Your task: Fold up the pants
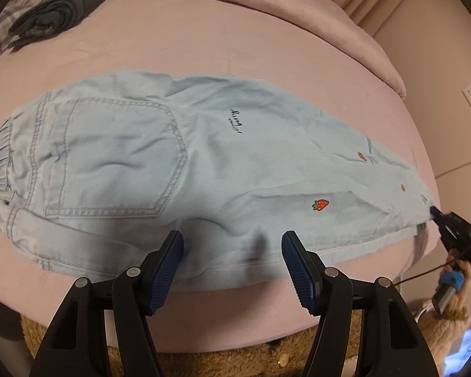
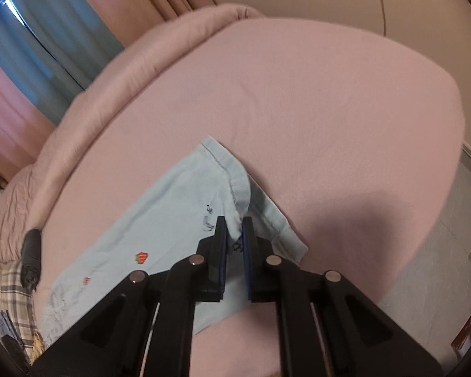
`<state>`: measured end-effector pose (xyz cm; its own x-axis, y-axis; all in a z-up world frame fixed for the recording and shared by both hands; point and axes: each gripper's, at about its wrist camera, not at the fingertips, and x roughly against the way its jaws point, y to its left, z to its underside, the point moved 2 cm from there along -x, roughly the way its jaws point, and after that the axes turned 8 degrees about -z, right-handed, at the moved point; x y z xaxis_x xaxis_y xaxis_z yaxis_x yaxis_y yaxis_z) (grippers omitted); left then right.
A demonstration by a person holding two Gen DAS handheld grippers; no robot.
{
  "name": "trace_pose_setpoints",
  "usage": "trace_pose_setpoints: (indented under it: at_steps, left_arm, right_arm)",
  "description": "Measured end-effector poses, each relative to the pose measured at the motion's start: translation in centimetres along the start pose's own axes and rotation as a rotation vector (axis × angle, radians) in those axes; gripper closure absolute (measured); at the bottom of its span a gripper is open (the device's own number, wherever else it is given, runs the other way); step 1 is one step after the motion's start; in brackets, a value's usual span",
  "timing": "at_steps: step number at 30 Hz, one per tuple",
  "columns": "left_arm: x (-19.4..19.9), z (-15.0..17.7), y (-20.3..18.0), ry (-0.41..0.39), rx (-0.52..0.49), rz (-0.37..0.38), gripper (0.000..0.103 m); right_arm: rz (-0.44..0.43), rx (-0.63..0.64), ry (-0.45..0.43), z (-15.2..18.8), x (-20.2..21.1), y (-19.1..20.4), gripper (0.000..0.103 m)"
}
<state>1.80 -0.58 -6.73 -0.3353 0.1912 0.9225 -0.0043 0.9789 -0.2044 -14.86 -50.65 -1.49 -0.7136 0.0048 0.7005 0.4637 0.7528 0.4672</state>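
Two sets of tongs are working over light-blue pants (image 1: 179,157). Right tongs (image 2: 234,235) are pinching a bunched hem of the leg between nearly closed jaws. Left tongs (image 1: 232,245) are hovering with jaws apart, gripping nothing, above the near edge. Pants are lying flat across a pink bed (image 1: 235,40), beside dark folded clothing (image 1: 59,9).
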Motion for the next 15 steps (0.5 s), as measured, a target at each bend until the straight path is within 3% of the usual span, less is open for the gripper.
trace_pose_setpoints:
  at_steps: [4,7,9,11,12,13,15]
  left_arm:
    - [-0.1,0.1,1.0,0.014,0.028,-0.020,0.038]
    - [-0.1,0.0,2.1,0.023,0.068,-0.024,0.038]
    - [0.3,0.2,3.0,0.024,0.098,-0.026,0.038]
    - [1.0,0.4,4.1,0.014,0.128,-0.045,0.038]
    - [1.6,0.5,5.0,0.006,0.146,-0.058,0.038]
    - [2.0,0.6,5.7,-0.002,0.159,-0.059,0.038]
    - [3.0,0.8,7.6,-0.018,0.208,-0.062,0.038]
  right_arm:
    - [-0.003,-0.052,0.001,0.0,-0.3,-0.8,0.093]
    - [0.072,-0.060,0.122,0.9,-4.5,-2.0,0.088]
    - [0.082,-0.011,0.105,1.2,-4.5,-1.7,0.087]
    - [0.110,0.011,0.098,1.1,-3.5,-0.9,0.080]
    - [0.124,0.010,0.096,1.1,-2.9,-0.5,0.067]
    - [0.145,0.015,0.087,1.0,-2.5,-0.2,0.046]
    - [0.179,0.046,0.049,1.3,-1.0,0.9,0.037]
